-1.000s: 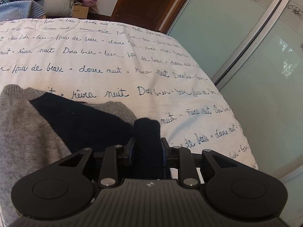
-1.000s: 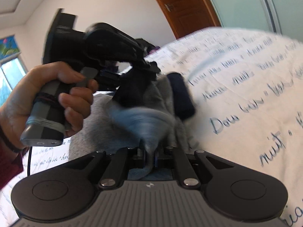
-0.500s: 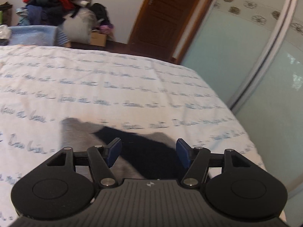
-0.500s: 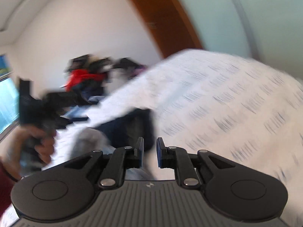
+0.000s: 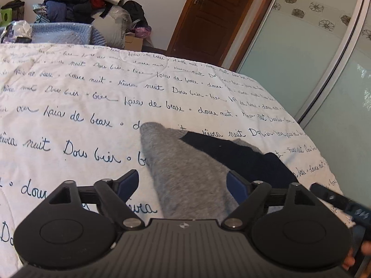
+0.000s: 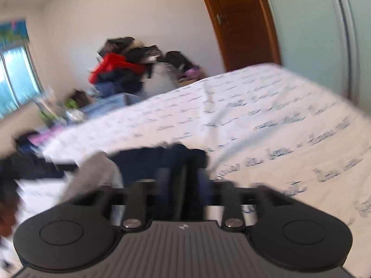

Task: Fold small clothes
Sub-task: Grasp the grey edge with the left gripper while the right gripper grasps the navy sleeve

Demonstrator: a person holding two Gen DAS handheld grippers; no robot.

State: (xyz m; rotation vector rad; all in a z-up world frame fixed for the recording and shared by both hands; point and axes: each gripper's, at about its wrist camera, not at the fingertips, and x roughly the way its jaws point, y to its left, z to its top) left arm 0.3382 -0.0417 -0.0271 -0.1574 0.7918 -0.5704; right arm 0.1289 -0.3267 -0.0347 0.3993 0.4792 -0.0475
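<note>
The left gripper hangs low over the bed with its blue-padded fingers spread wide apart, gripping nothing. Between and just beyond them lies the sock — a grey knit piece with a dark navy part — flat on the white bedspread printed with dark cursive writing. The grey part runs from below the gripper's body up and away to a rounded end near the middle of the cover; the navy part spreads toward the right finger and the bed's right edge. Whether the pads touch the cloth cannot be told from this view. At the lower right edge of the left wrist view, a dark piece of the other tool and a bit of skin show.

The right wrist view is smeared by motion. The right gripper sits over the navy part of the sock, with the grey part off to its left. Its fingers look near one another with dark cloth in the narrow gap — but the blur hides whether they pinch it or stand slightly parted, so I cannot tell.

Past the bed stand a heap of clothes, a brown wooden door and frosted sliding panels.
</note>
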